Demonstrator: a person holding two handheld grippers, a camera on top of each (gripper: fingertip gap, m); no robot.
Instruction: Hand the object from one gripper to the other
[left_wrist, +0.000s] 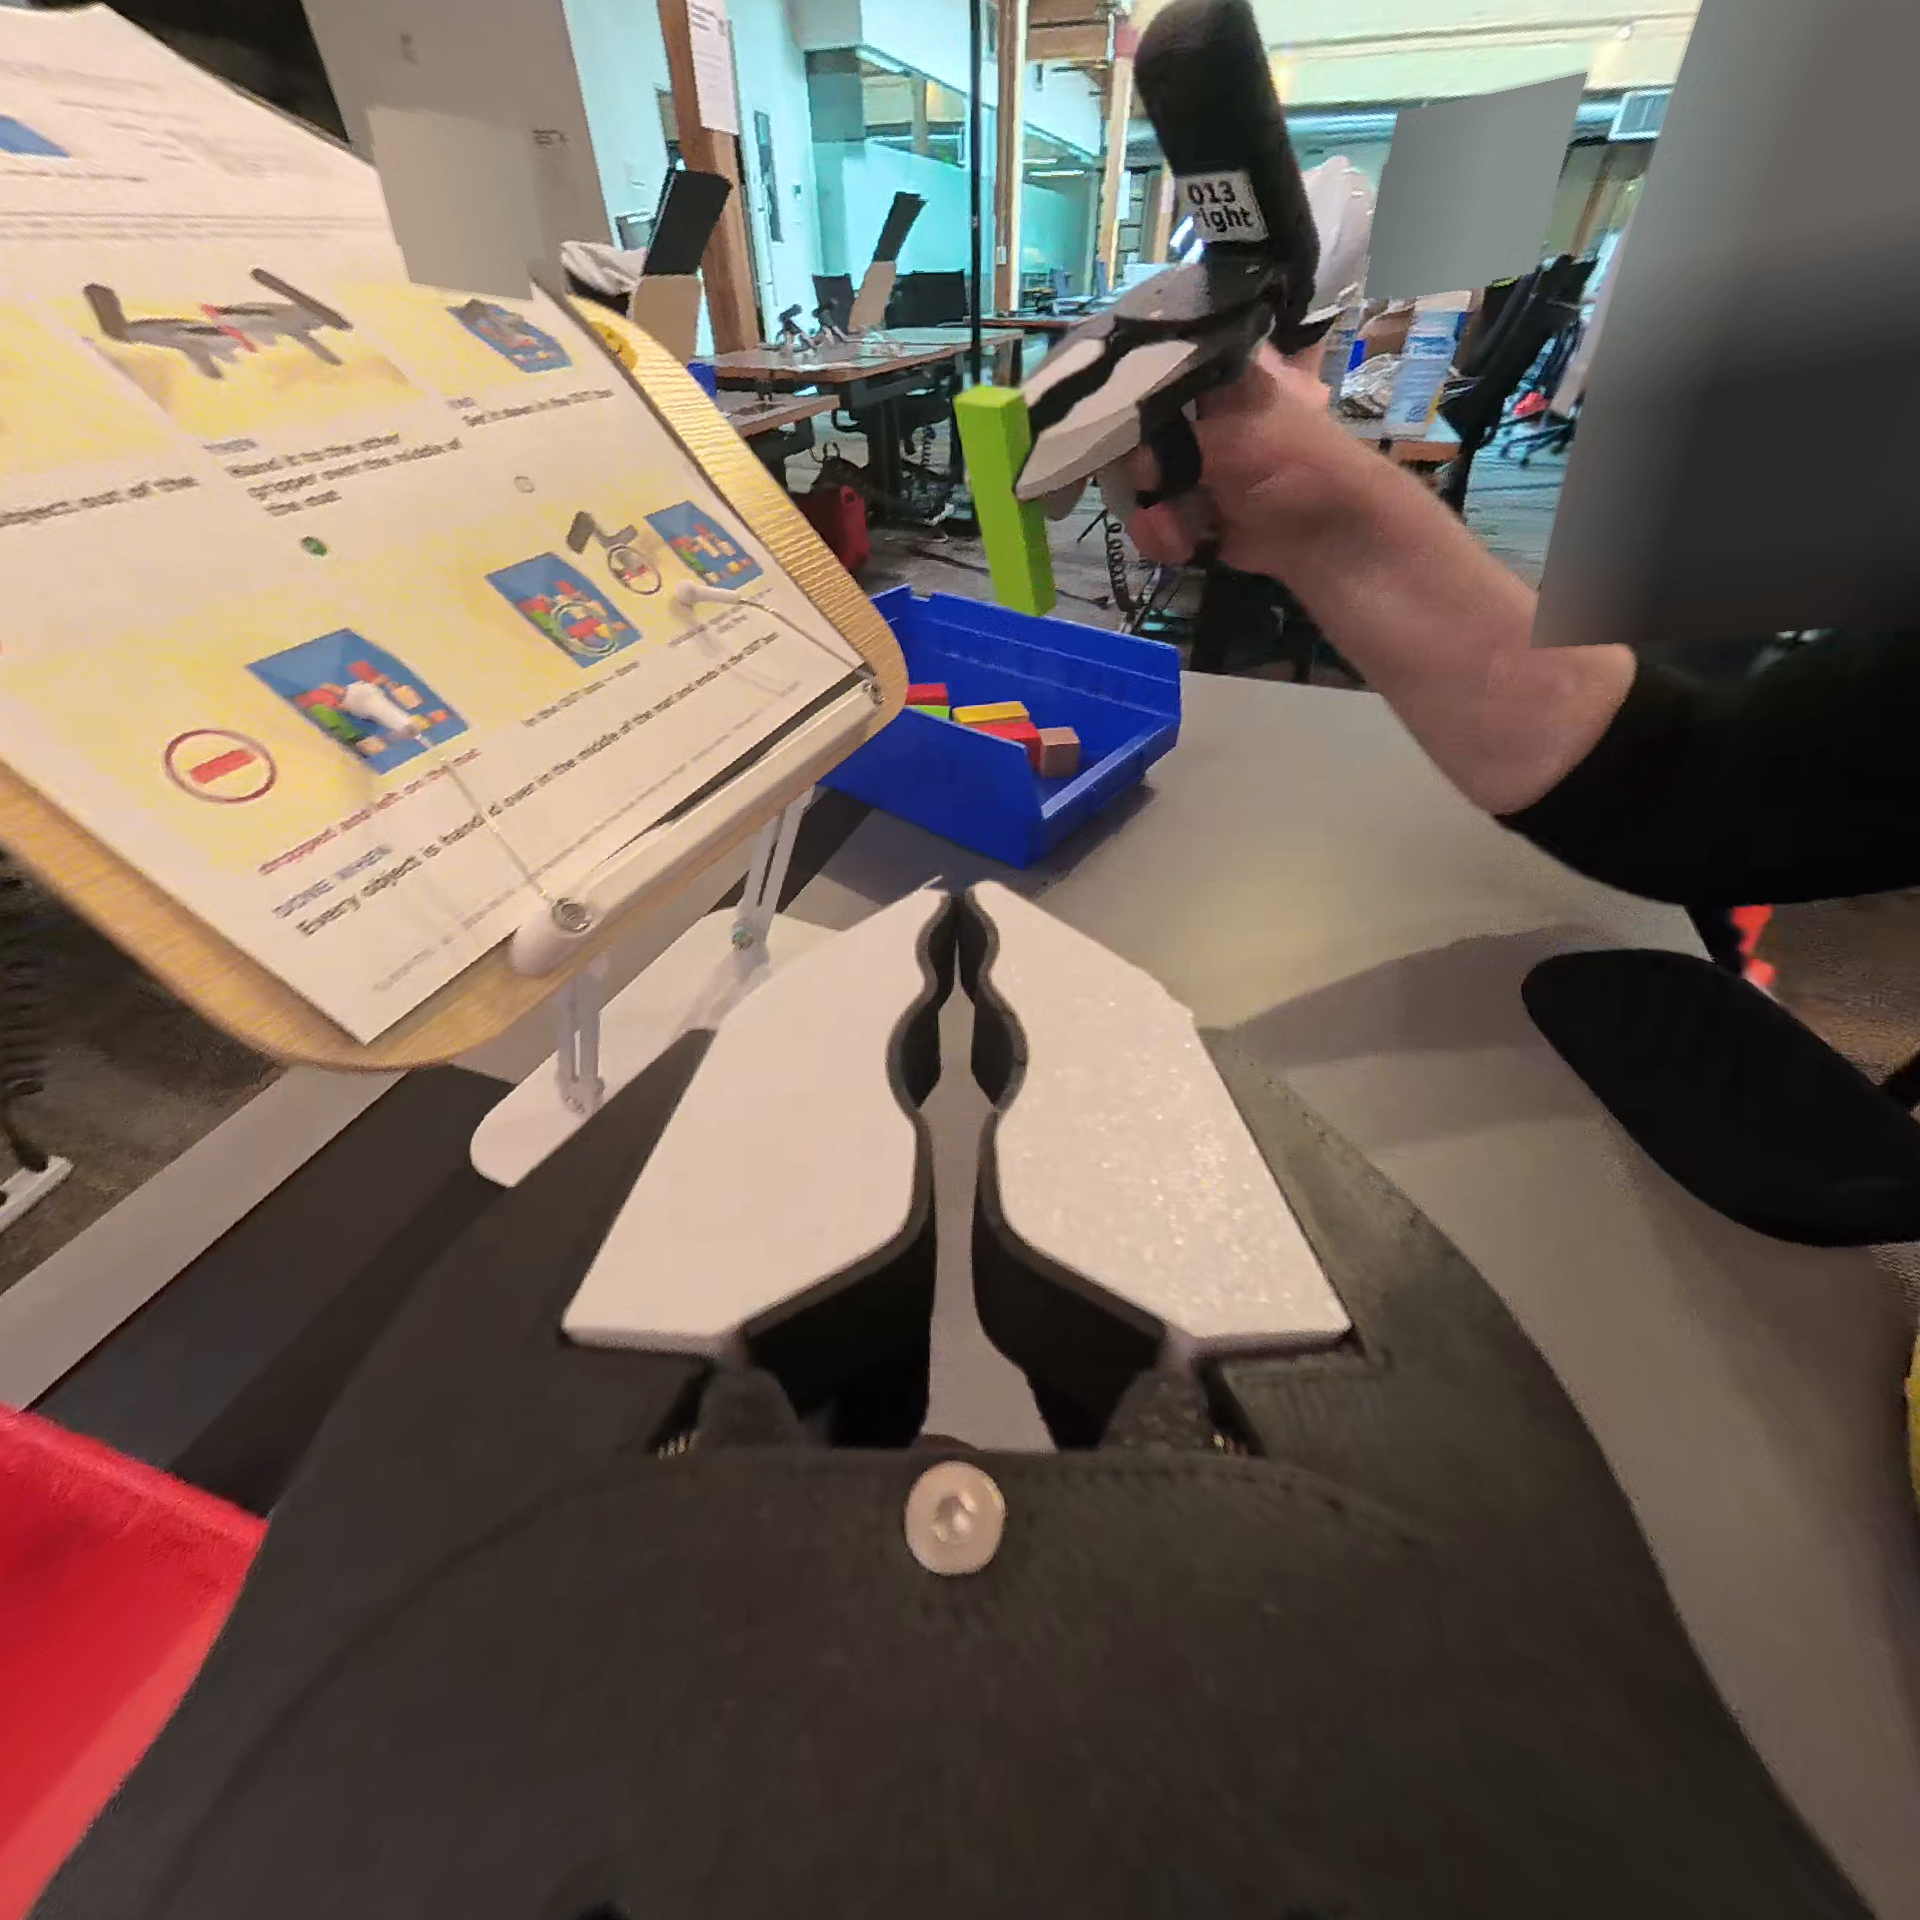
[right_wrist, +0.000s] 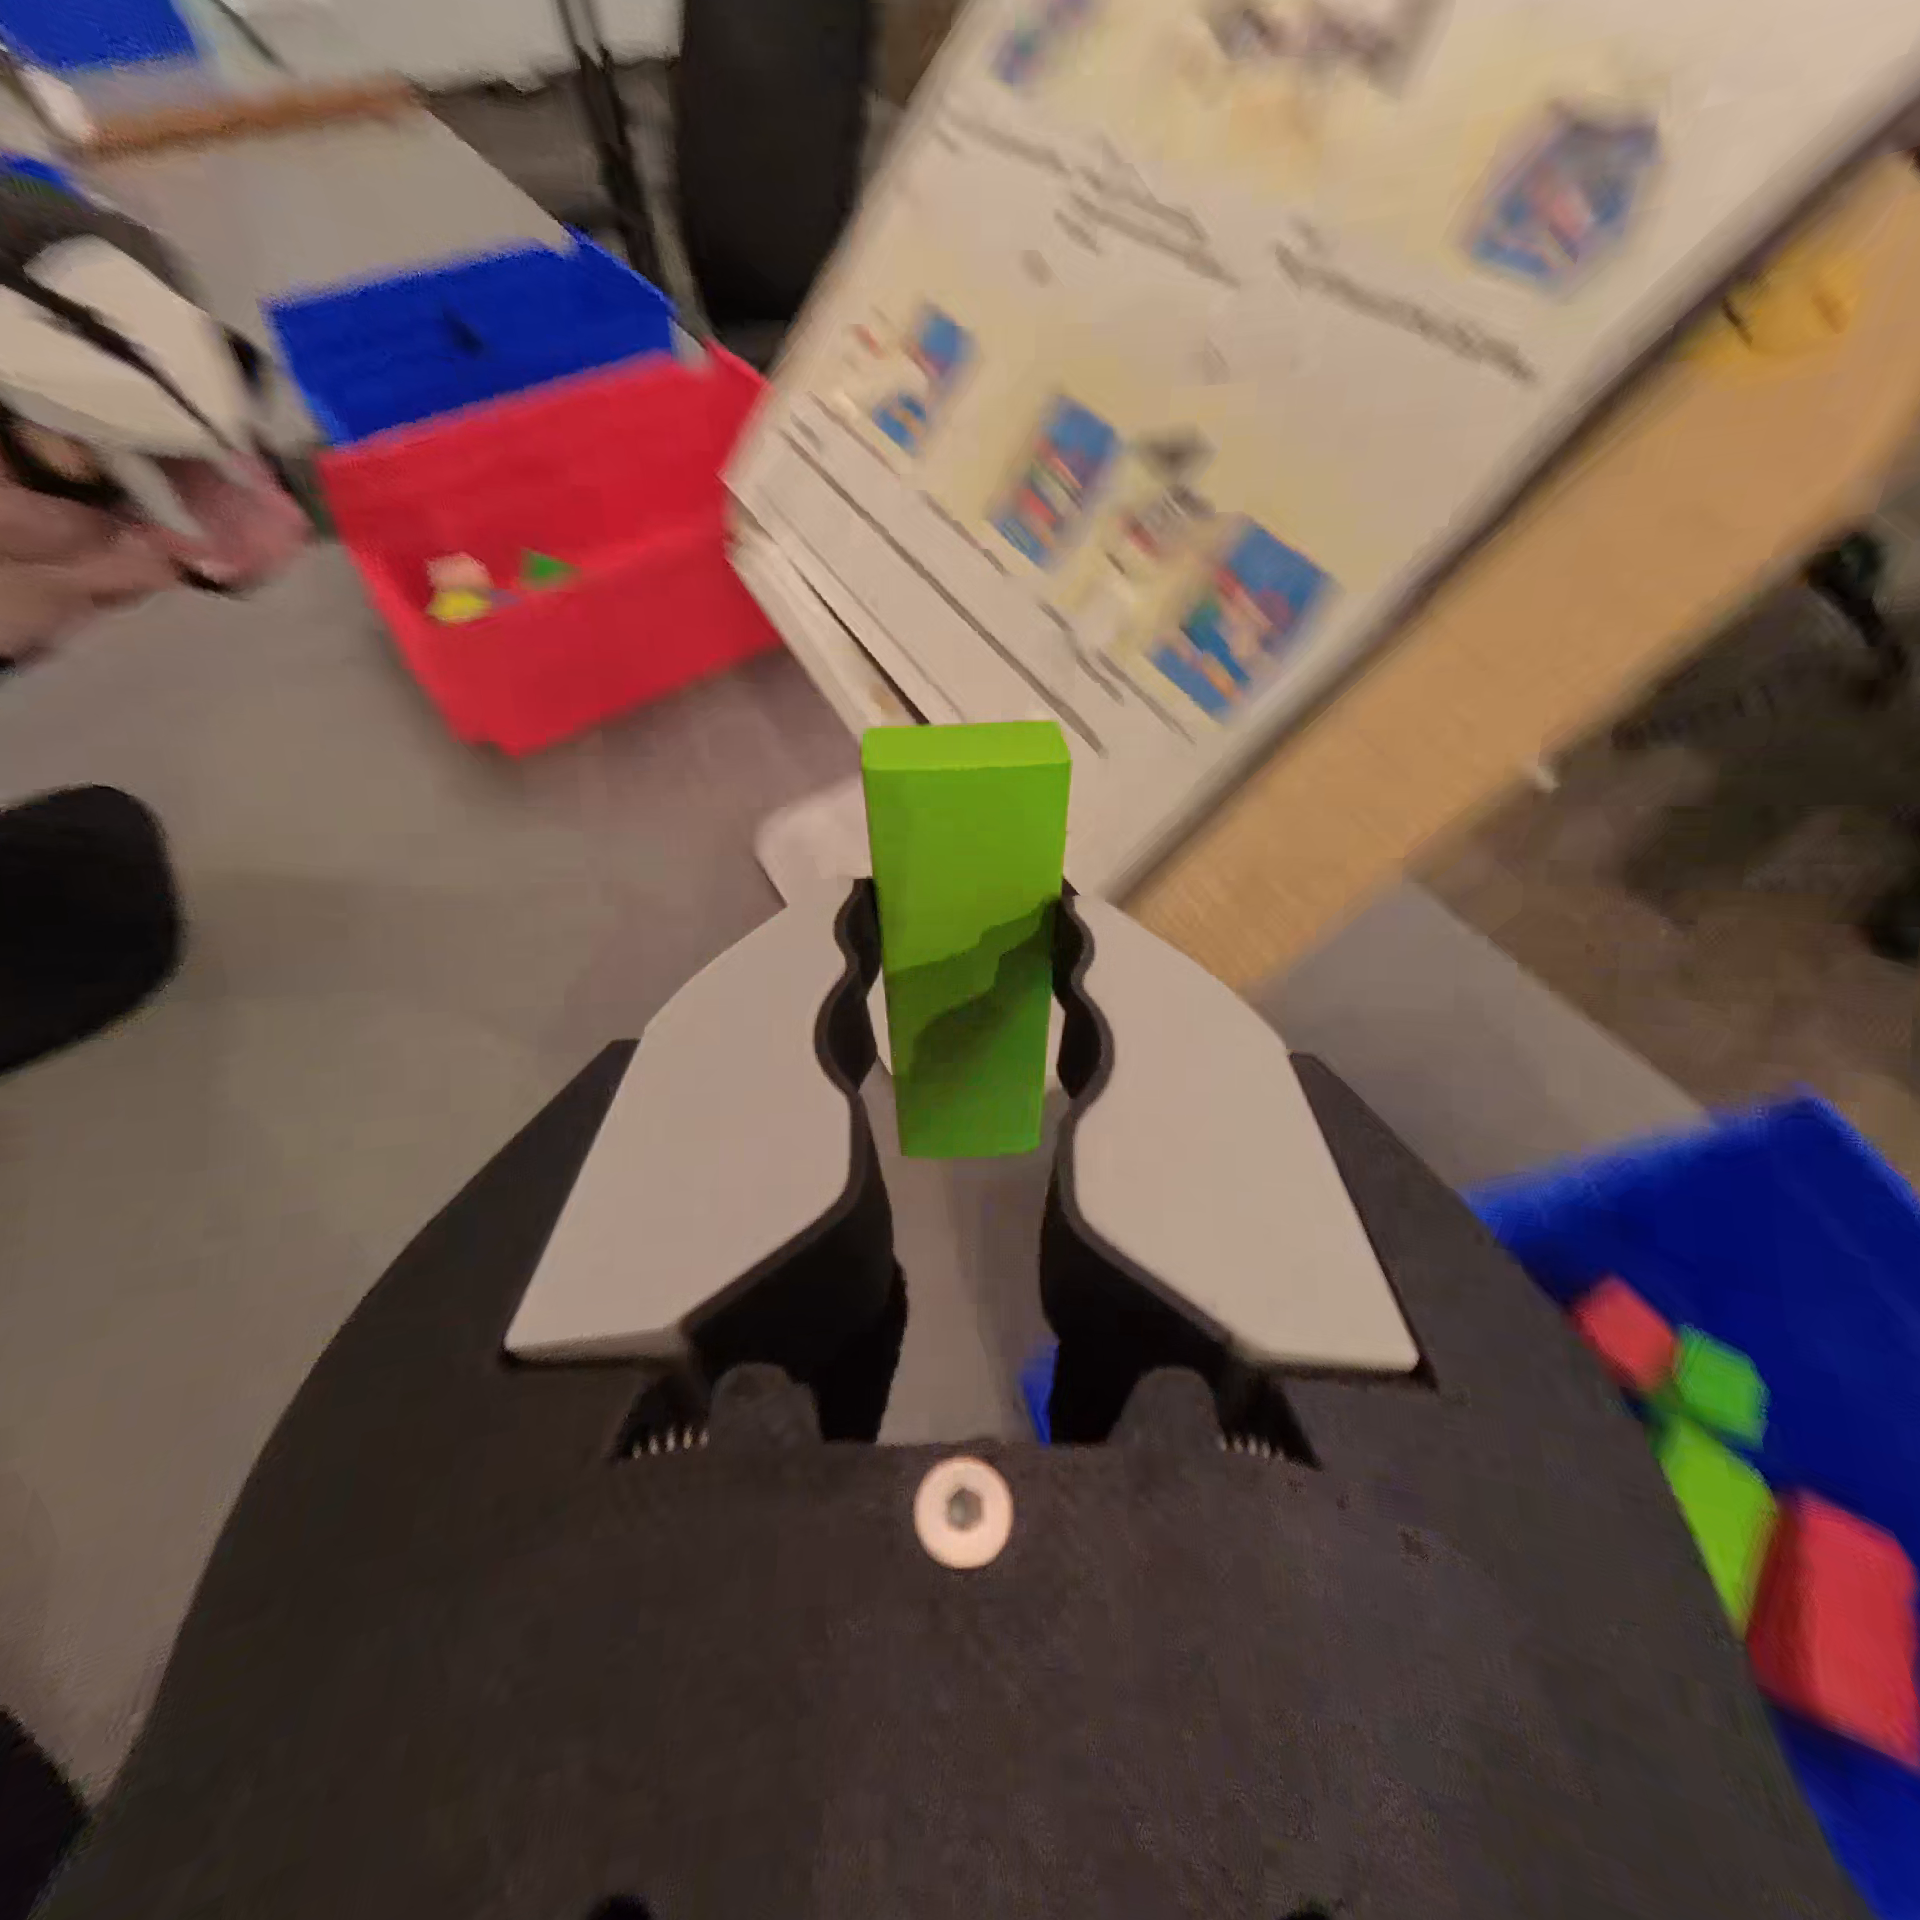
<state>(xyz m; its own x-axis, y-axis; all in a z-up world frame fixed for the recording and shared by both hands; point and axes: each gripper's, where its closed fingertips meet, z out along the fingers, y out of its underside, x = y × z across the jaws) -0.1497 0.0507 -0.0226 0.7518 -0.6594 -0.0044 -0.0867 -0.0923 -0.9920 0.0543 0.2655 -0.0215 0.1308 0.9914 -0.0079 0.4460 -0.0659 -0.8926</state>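
My right gripper (right_wrist: 961, 904) is shut on a long green block (right_wrist: 966, 935); both pads press its sides and it stands up out of the grasp. In the left wrist view the same gripper (left_wrist: 1049, 478) holds the green block (left_wrist: 1003, 499) in the air above the blue bin (left_wrist: 1091, 790). My left gripper (left_wrist: 958, 909) is shut, its pads together with nothing between them, low over the grey table (left_wrist: 1351, 883). It also shows at the left edge of the right wrist view (right_wrist: 114, 353), blurred.
The blue bin holds several coloured blocks (left_wrist: 997, 722). A red bin (right_wrist: 561, 540) with a few small pieces stands beside another blue bin (right_wrist: 457, 322). An instruction sheet on a tilted wooden stand (left_wrist: 343, 582) stands at the left. A person's hand (left_wrist: 1330, 530) holds the right gripper.
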